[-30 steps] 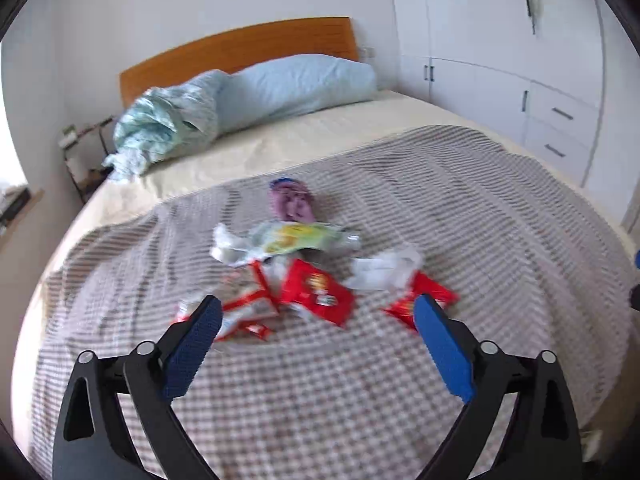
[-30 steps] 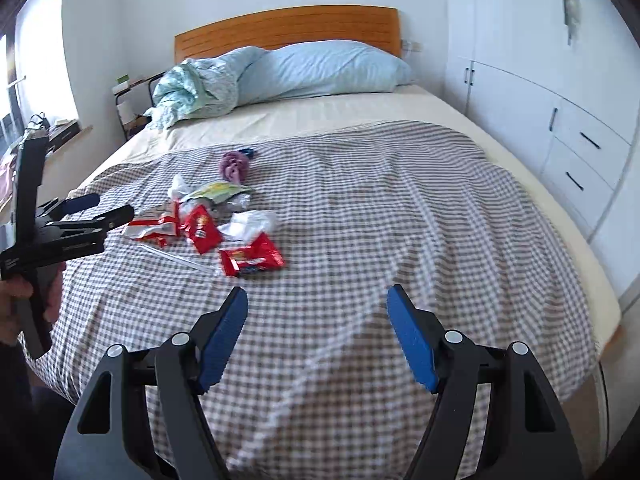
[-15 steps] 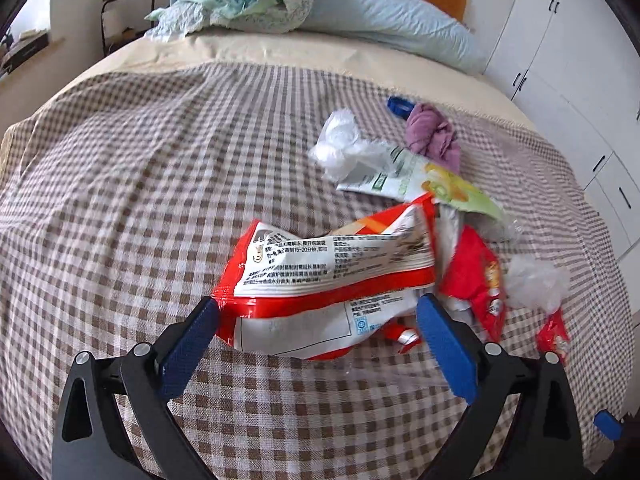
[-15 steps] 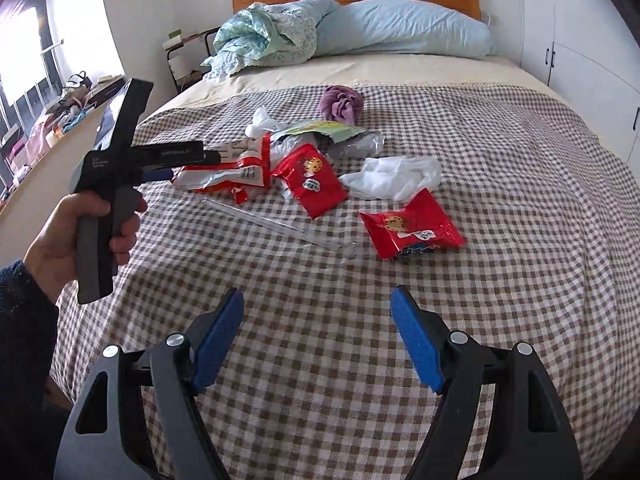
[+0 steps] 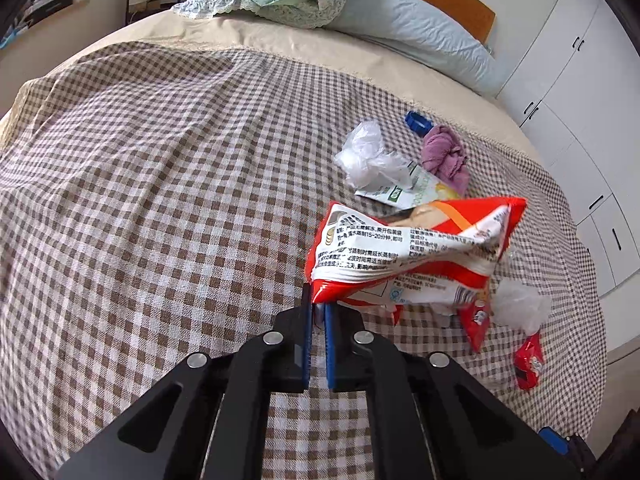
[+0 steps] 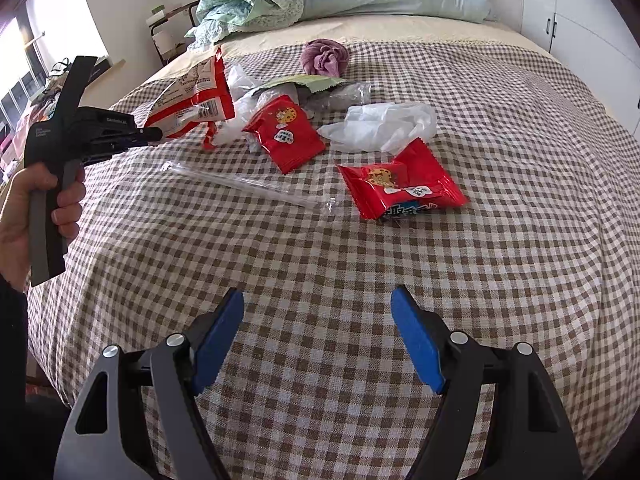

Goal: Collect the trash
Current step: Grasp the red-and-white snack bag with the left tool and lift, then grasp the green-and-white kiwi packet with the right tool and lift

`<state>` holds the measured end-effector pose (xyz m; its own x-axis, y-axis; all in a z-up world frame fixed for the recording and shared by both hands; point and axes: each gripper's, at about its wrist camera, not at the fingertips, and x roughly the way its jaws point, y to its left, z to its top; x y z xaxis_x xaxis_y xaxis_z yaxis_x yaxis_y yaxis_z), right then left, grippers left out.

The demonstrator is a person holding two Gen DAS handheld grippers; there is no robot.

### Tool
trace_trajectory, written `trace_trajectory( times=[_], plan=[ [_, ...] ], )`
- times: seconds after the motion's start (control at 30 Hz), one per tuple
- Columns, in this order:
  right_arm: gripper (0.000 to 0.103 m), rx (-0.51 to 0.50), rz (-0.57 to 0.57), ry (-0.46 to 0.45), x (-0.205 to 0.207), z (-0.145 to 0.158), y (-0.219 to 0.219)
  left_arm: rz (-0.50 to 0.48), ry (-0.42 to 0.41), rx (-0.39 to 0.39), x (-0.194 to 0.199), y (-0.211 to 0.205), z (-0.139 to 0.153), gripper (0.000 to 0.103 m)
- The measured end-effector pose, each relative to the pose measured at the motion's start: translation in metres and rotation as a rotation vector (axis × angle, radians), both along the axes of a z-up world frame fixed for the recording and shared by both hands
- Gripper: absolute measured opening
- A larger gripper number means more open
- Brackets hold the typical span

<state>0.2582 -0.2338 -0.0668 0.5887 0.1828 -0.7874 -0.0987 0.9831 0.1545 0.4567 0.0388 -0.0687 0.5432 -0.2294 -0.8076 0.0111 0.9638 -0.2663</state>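
Observation:
Trash lies in a heap on the checked blanket (image 6: 500, 240). My left gripper (image 5: 318, 312) has its jaws closing onto one corner of a red-and-white snack wrapper (image 5: 400, 256), and the pads press on it. In the right wrist view that wrapper (image 6: 192, 100) hangs clear of the blanket from the left gripper (image 6: 154, 134), held in a hand. My right gripper (image 6: 318, 320) stands open over bare blanket, nothing between its fingers. Ahead of it lie two red cookie packets (image 6: 288, 132) (image 6: 400, 184), a white plastic bag (image 6: 380, 126), a clear plastic sleeve (image 6: 248, 184) and a green packet (image 6: 312, 84).
A purple cloth (image 6: 324, 56) sits behind the heap, with a blue object (image 5: 418, 122) beside it. Pillows and a crumpled quilt (image 6: 248, 4) lie at the headboard. White wardrobes (image 5: 580, 100) line the right side. A bedside rack (image 6: 168, 32) stands at the left.
My left gripper went from wide open to shut on the red-and-white wrapper and raised it off the blanket. My right gripper came lower and nearer to the heap, still open.

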Motion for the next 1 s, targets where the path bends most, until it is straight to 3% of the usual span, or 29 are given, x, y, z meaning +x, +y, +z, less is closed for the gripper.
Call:
trace_trajectory(
  times=[0.13, 0.3, 0.43, 0.63, 0.8, 1.0],
  plan=[
    [0.073, 0.006, -0.023, -0.003, 0.002, -0.001, -0.005, 0.035, -0.032, -0.039, -0.037, -0.003, 0.026, 0.001],
    [0.073, -0.013, -0.029, -0.038, -0.002, 0.007, -0.008, 0.109, -0.092, 0.059, -0.078, -0.008, 0.051, 0.001],
    [0.073, 0.086, -0.028, -0.010, 0.006, 0.013, -0.013, 0.160, -0.127, 0.022, -0.079, 0.005, 0.071, 0.001],
    [0.073, -0.233, 0.067, -0.112, 0.063, 0.037, 0.027, 0.175, -0.196, 0.024, -0.079, 0.026, 0.091, 0.001],
    [0.059, -0.422, 0.137, -0.102, 0.139, 0.032, 0.059, 0.200, -0.168, -0.038, -0.071, 0.043, 0.084, 0.001],
    [0.055, -0.637, 0.198, -0.081, 0.208, 0.011, 0.103, 0.233, -0.158, -0.040, -0.066, 0.059, 0.076, 0.001]
  ],
)
